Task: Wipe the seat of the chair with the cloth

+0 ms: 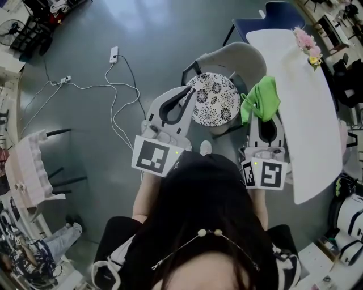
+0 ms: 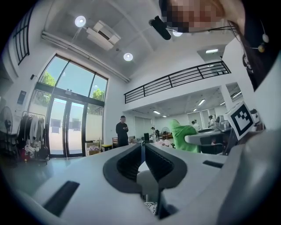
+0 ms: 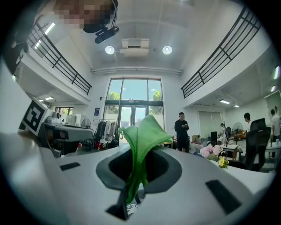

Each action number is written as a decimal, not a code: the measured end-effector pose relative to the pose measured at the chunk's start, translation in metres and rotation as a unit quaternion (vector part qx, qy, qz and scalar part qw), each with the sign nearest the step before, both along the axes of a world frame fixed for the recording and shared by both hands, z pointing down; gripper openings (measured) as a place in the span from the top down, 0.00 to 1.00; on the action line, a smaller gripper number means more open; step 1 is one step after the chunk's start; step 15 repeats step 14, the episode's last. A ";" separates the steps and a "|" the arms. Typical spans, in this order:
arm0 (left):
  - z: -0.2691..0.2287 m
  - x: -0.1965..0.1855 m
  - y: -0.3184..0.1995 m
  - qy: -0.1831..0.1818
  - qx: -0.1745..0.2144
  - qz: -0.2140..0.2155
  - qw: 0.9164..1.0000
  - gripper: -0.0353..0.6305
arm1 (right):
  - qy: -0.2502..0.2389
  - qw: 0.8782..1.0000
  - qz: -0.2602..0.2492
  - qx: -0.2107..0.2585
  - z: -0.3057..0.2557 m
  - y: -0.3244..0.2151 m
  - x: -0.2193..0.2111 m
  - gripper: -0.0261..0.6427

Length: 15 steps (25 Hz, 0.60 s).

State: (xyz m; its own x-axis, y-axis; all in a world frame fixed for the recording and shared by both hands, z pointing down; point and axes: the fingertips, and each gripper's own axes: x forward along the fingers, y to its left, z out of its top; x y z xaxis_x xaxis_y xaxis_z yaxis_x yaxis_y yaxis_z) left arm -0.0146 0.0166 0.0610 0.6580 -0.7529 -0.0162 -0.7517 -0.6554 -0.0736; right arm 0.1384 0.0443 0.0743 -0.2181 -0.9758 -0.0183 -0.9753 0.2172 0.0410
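The grey chair (image 1: 235,56) has a round black-and-white patterned seat (image 1: 215,102). A green cloth (image 1: 262,97) hangs bunched just right of the seat, and my right gripper (image 1: 262,110) is shut on it. In the right gripper view the cloth (image 3: 141,134) sticks up from between the jaws of the right gripper (image 3: 139,154). My left gripper (image 1: 191,90) is shut with nothing in it, its tips over the seat's left edge. The left gripper (image 2: 143,147) looks out into the room, with the cloth (image 2: 182,136) off to its right.
A long white table (image 1: 309,119) with flowers (image 1: 309,45) runs along the right, close to my right gripper. A blue chair (image 1: 272,14) stands beyond. White cables and a power strip (image 1: 114,55) lie on the floor at left. A white seat (image 1: 28,170) stands far left.
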 end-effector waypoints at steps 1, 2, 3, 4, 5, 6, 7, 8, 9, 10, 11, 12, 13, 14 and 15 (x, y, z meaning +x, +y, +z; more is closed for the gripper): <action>0.000 0.000 0.000 0.001 0.000 0.000 1.000 0.90 | 0.005 1.000 0.002 0.001 -0.001 0.001 0.000 0.89; 0.000 -0.001 0.000 0.002 -0.001 0.001 1.000 0.90 | 0.010 1.000 0.004 0.002 -0.001 0.001 0.000 0.89; 0.001 -0.001 -0.001 0.003 -0.003 0.000 1.000 0.90 | 0.015 1.000 0.007 0.002 -0.001 0.001 0.001 0.89; 0.002 -0.002 -0.002 0.004 -0.005 -0.001 1.000 0.90 | 0.019 1.000 0.009 0.002 -0.001 0.001 0.002 0.89; 0.002 -0.002 -0.004 0.005 -0.007 -0.002 1.000 0.90 | 0.020 1.000 0.011 0.001 0.000 0.000 0.004 0.89; 0.003 -0.003 -0.006 0.005 -0.008 -0.004 1.000 0.90 | 0.021 1.000 0.012 -0.001 0.001 -0.001 0.005 0.89; 0.004 -0.003 -0.009 0.005 -0.009 -0.006 1.000 0.90 | 0.020 1.000 0.013 -0.003 0.002 -0.003 0.007 0.89; 0.005 -0.004 -0.011 0.006 -0.010 -0.007 1.000 0.90 | 0.019 1.000 0.014 -0.004 0.003 -0.004 0.008 0.89; 0.005 -0.004 -0.013 0.006 -0.011 -0.008 1.000 0.90 | 0.019 1.000 0.015 -0.005 0.004 -0.006 0.009 0.89; 0.005 -0.005 -0.014 0.007 -0.011 -0.009 1.000 0.90 | 0.018 1.000 0.015 -0.005 0.004 -0.006 0.009 0.89; 0.005 -0.005 -0.014 0.008 -0.011 -0.009 1.000 0.90 | 0.018 1.000 0.015 -0.005 0.004 -0.007 0.009 0.89; 0.006 -0.006 -0.014 0.009 -0.012 -0.009 1.000 0.90 | 0.019 1.000 0.015 -0.005 0.004 -0.007 0.009 0.89; 0.007 -0.006 -0.014 0.009 -0.013 -0.009 1.000 0.90 | 0.019 1.000 0.015 -0.005 0.004 -0.007 0.009 0.89; 0.007 -0.006 -0.014 0.010 -0.014 -0.009 1.000 0.90 | 0.020 1.000 0.015 -0.005 0.004 -0.006 0.009 0.89; 0.007 -0.006 -0.014 0.010 -0.014 -0.009 1.000 0.90 | 0.020 1.000 0.015 -0.005 0.004 -0.006 0.009 0.89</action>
